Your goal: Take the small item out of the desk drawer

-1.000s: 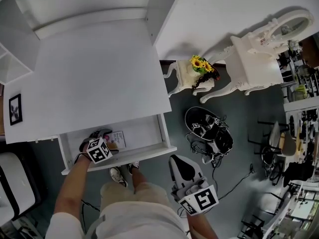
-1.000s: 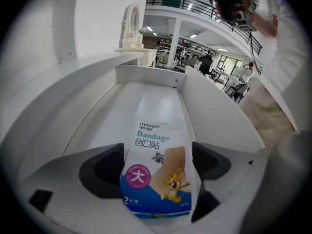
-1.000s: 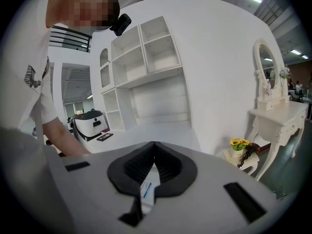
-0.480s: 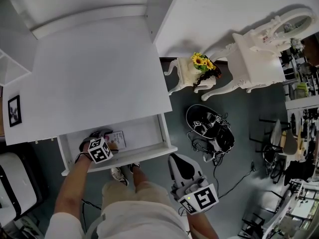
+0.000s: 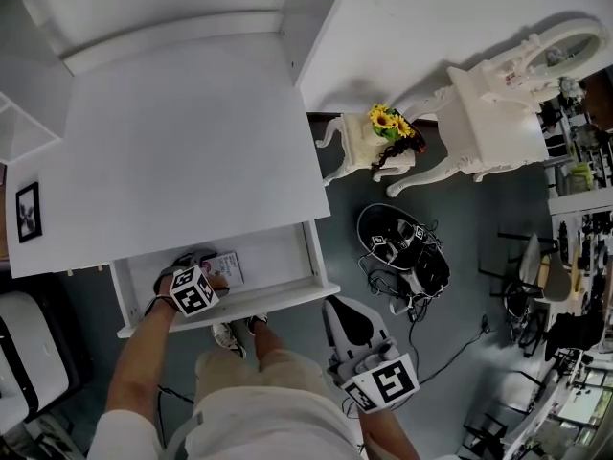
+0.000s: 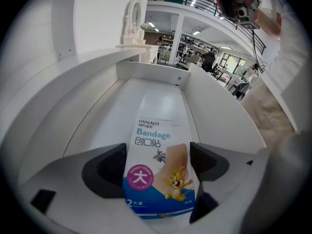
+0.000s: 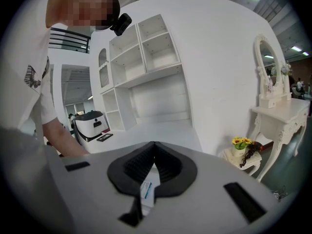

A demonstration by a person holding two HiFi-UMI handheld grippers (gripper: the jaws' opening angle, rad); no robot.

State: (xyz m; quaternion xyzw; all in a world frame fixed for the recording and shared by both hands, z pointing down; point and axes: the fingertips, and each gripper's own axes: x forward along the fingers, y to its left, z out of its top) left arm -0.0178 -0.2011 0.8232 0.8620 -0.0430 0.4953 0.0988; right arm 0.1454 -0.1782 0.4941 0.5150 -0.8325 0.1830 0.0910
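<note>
Two dark pads point(image 6: 105, 172) of the left gripper point(image 6: 158, 172) stood wide on either side of the bandage box point(image 6: 154, 140). The box lay flat on the floor of the open desk drawer point(image 6: 92, 116), its near end between the jaws and its far end reaching out ahead of the fingertips. The jaws had just been closing a little with the box between them. They did not yet seem to press on its long edges, so the gripper was open and astride it. The grip would probably go best if the box sat centred, so that both pads met its edges together rather than one pushing it sideways toward the drawer wall on the gripper's right. The box looked like thin card, so a gentle squeeze seemed wiser than a hard one, which might buckle it. Since the gripper pointed steeply down, the fingertips needed to reach low enough to catch the flat box without scraping the floor. The lift then needed to clear the drawer's sides. The right gripper point(image 7: 152, 167) was closed and held well away from the drawer, with a white slip point(image 7: 147, 191) showing under its meeting pads. Whether the slip was pinched could not be told.
</note>
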